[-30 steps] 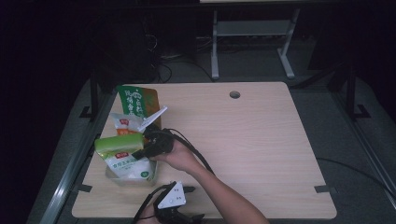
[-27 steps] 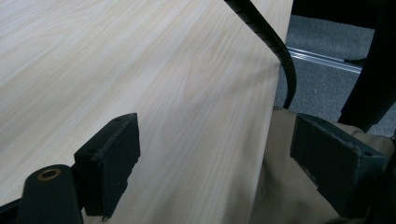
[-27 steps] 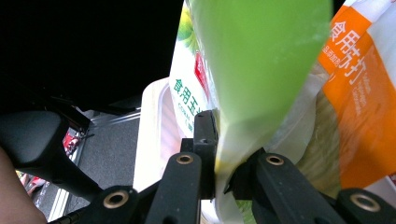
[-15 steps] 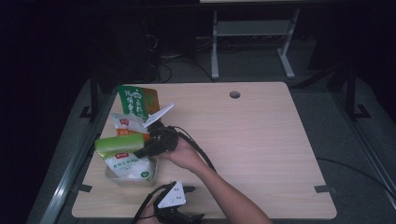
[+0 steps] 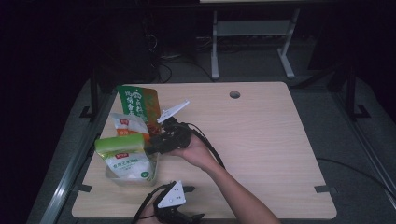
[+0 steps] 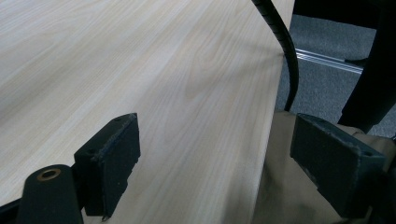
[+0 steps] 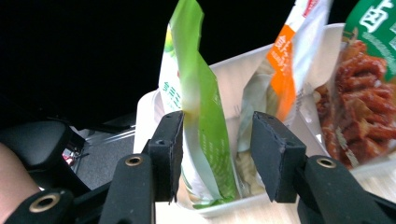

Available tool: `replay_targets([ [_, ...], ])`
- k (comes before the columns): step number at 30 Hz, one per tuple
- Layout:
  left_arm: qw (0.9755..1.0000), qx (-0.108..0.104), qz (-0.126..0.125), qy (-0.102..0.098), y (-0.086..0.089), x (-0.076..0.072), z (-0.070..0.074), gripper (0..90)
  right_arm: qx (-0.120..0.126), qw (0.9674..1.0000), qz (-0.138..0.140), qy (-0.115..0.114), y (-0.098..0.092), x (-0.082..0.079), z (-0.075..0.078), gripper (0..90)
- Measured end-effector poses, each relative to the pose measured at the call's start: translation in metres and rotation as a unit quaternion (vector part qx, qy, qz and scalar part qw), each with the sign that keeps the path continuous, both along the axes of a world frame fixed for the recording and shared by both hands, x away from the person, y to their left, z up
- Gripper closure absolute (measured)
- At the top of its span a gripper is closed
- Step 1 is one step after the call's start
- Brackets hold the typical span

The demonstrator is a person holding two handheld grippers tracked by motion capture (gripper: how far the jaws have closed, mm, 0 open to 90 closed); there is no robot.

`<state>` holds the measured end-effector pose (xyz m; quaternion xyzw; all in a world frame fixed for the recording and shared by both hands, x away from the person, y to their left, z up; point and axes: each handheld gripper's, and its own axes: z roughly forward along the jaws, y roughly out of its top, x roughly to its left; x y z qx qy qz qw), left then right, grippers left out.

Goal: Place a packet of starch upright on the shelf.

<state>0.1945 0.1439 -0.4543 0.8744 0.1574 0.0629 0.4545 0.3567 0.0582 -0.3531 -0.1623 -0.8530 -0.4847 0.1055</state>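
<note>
A white tray at the table's left holds upright snack packets: a light green packet, a white and orange packet and a tall green and orange packet. My right gripper, held in a hand, points left at the tray. It is open, with one jaw on either side of the green packet's edge; the left jaw is close to it, the right jaw stands apart. My left gripper rests open at the table's near edge, holding nothing.
A white packet with green print stands in the tray's front. The wooden table has a round cable hole at the back. A black cable crosses the near edge. Beyond the table are a dark floor and a metal stand.
The right hand and its gripper have drifted slightly to the right. The packets, the tray and the left gripper have kept their places.
</note>
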Motion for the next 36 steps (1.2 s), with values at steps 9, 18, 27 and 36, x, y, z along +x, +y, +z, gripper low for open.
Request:
replay_targets([
  [9, 1.0, -0.002, 0.004, 0.002, 0.002, 0.001, 0.0, 15.7, 0.001, 1.0, -0.005, -0.002, -0.012, 0.002, 0.002, 49.4],
  [18, 0.9999, -0.005, 0.008, 0.005, 0.003, 0.001, 0.001, 15.7, -0.002, 0.9999, -0.012, -0.002, -0.029, 0.002, 0.005, 45.4],
  [27, 0.9999, -0.004, 0.009, 0.005, 0.004, 0.002, 0.001, 15.7, -0.002, 0.9997, -0.025, -0.002, -0.048, 0.004, 0.003, 44.1],
  [36, 0.9999, -0.003, 0.011, 0.001, 0.006, 0.004, 0.002, 15.7, -0.012, 0.9988, -0.047, -0.008, -0.072, 0.007, 0.0, 41.0],
])
